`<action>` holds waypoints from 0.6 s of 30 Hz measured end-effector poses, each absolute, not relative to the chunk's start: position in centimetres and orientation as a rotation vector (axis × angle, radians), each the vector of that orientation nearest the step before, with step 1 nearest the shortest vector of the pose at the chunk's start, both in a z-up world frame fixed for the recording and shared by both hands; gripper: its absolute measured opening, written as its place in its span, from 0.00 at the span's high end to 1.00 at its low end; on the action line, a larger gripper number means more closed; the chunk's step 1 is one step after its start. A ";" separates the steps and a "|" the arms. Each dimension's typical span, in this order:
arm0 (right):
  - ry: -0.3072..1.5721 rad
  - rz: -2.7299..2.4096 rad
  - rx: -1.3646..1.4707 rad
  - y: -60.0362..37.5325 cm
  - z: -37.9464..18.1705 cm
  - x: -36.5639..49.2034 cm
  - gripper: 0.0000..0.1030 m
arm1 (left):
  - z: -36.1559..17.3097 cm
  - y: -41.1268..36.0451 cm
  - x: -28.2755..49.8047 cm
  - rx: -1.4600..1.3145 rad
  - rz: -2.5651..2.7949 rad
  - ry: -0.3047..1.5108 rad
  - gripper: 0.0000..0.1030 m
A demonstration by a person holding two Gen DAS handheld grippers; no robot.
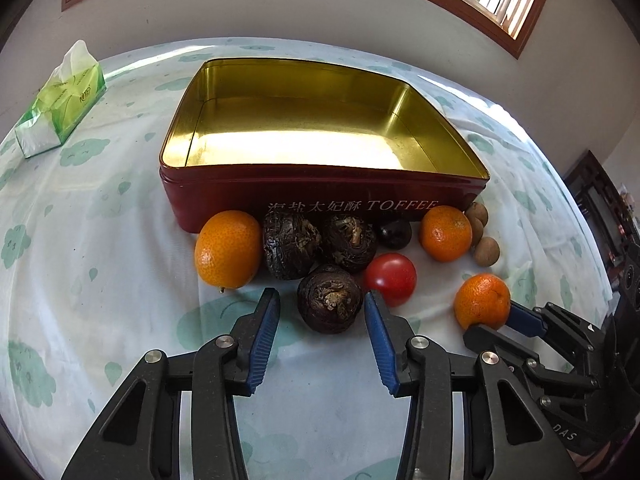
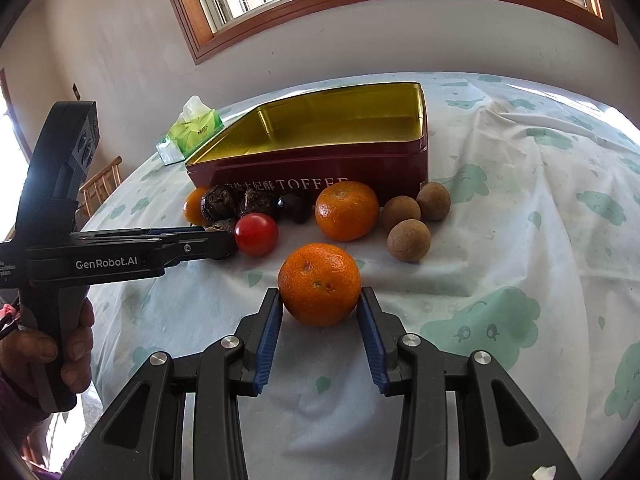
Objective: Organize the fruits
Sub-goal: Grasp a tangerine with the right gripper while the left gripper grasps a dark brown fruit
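An empty red toffee tin (image 1: 312, 196) (image 2: 360, 160) with a gold inside stands on the cloth-covered table. Fruits lie in front of it: oranges (image 1: 228, 254) (image 1: 445, 233), dark wrinkled fruits (image 1: 290, 250), a red tomato (image 1: 390, 279) (image 2: 256, 234), brown longans (image 1: 486, 252) (image 2: 409, 240). My left gripper (image 1: 322, 300) is open, its fingers on either side of a dark fruit (image 1: 329, 299). My right gripper (image 2: 320, 300) has its pads against the sides of a small orange (image 2: 319, 284) (image 1: 482, 301) that rests on the table.
A green tissue pack (image 1: 60, 104) (image 2: 192, 132) lies at the far left of the table. A wooden chair (image 2: 100, 188) stands beyond the table's left edge. The wall and window are behind the tin.
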State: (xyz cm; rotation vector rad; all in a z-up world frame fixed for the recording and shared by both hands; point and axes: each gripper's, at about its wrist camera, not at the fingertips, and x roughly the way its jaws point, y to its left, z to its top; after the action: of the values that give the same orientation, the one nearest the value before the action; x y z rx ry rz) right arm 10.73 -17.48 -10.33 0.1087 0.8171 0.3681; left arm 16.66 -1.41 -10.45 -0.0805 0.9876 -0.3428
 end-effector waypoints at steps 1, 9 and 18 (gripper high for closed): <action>0.817 0.368 0.109 -17.5 -10.3 10.7 0.64 | -10.5 -1.7 16.7 -0.062 -0.343 0.981 0.56; 0.815 0.359 0.079 -17.1 -10.3 10.8 0.64 | -10.6 -1.2 14.9 -0.080 -0.311 0.937 0.67; 0.803 0.336 0.023 -16.3 -10.4 10.6 0.64 | -8.7 0.8 10.8 -0.102 -0.213 0.880 0.67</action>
State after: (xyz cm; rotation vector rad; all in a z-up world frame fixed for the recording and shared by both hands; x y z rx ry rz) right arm 10.62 -16.34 -10.38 0.0231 0.8028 0.3361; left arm 10.76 0.81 -8.67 -0.1024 0.8795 -0.2134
